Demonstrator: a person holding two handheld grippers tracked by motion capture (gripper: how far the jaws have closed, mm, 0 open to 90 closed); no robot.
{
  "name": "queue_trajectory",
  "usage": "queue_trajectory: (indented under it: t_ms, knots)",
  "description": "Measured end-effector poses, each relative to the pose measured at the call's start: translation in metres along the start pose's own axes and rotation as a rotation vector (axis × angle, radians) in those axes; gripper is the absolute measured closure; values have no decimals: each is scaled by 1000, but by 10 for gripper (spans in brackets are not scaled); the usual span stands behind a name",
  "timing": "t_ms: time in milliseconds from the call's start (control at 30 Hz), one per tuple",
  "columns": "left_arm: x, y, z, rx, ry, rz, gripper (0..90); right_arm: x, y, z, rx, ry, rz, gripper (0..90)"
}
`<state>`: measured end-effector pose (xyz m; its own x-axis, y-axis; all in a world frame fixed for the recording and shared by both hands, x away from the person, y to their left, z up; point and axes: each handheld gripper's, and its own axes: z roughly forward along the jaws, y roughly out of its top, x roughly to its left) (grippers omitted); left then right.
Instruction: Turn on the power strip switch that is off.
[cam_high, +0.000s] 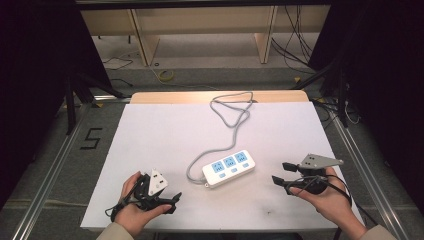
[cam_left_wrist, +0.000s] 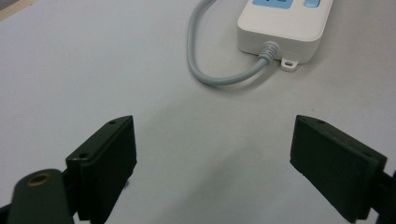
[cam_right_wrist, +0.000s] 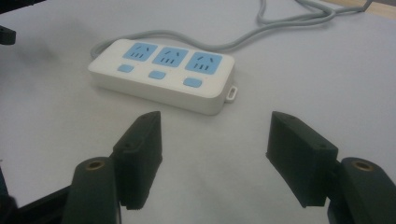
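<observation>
The white power strip (cam_high: 229, 168) lies at the worktop's (cam_high: 150, 130) centre, cord (cam_high: 227, 120) trailing toward twelve o'clock; it looks rigid, light and smooth-sided, best pinched across its short width, while the left gripper (cam_high: 170, 199) and right gripper (cam_high: 281, 173) flank it, jaws apart and empty.

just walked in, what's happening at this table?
A person holds a gripper in each hand over a white table. Between them lies a white power strip with three blue sockets, its grey cable trailing off toward the far edge. The left gripper and the right gripper both have their jaws open with nothing between them, each aimed toward the strip. Neither touches it.
</observation>
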<state>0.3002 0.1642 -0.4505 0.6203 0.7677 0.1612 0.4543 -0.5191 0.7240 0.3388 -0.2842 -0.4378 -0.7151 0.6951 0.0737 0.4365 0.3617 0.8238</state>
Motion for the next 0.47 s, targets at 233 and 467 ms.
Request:
queue_trajectory:
  t_ms: [233, 467]
  knots:
    - [0, 0, 0, 0, 1, 4, 141, 1, -7, -5, -20, 6, 15, 342]
    - [0, 1, 1, 0, 2, 2, 141, -1, -7, -8, -41, -4, 24, 333]
